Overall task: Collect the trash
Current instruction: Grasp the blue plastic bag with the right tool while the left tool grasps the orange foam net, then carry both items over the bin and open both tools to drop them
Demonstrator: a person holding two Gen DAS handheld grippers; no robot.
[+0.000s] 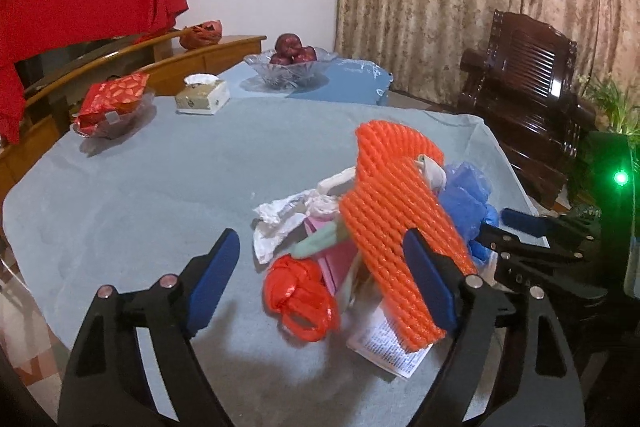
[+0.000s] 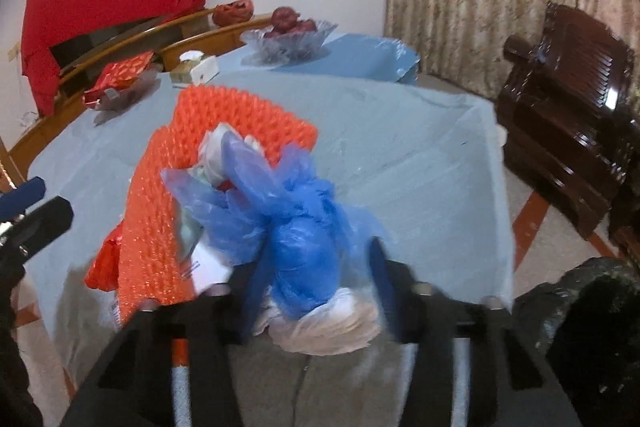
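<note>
1. Left wrist view: A counter (image 1: 140,187) covered with a pale blue cloth is seen. A heap of trash is gathered near its front right part: an orange foam net (image 1: 396,223), a red plastic bag (image 1: 298,297), crumpled white paper (image 1: 276,223), a printed leaflet (image 1: 386,349) and a blue plastic bag (image 1: 468,203). The left tool (image 1: 320,279) is held spread on either side of the heap; one pad lies close against the orange net, but nothing is pinched. The right tool (image 1: 516,227) is seen at the right edge, reaching into the blue bag.

2. Right wrist view: The right tool (image 2: 316,291) is partly narrowed around the blue plastic bag (image 2: 296,239), which lies between its fingers above a white wad (image 2: 332,327). The picture is blurred, so a firm pinch cannot be told. The orange foam net (image 2: 160,219) stands just beside it. A black bag (image 2: 592,327), perhaps for the trash, is seen at the lower right.

3. Progress, as judged: The trash appears heaped together but is all on the counter; nothing is seen lifted or bagged. Grasping and carrying away appear to be left.
</note>
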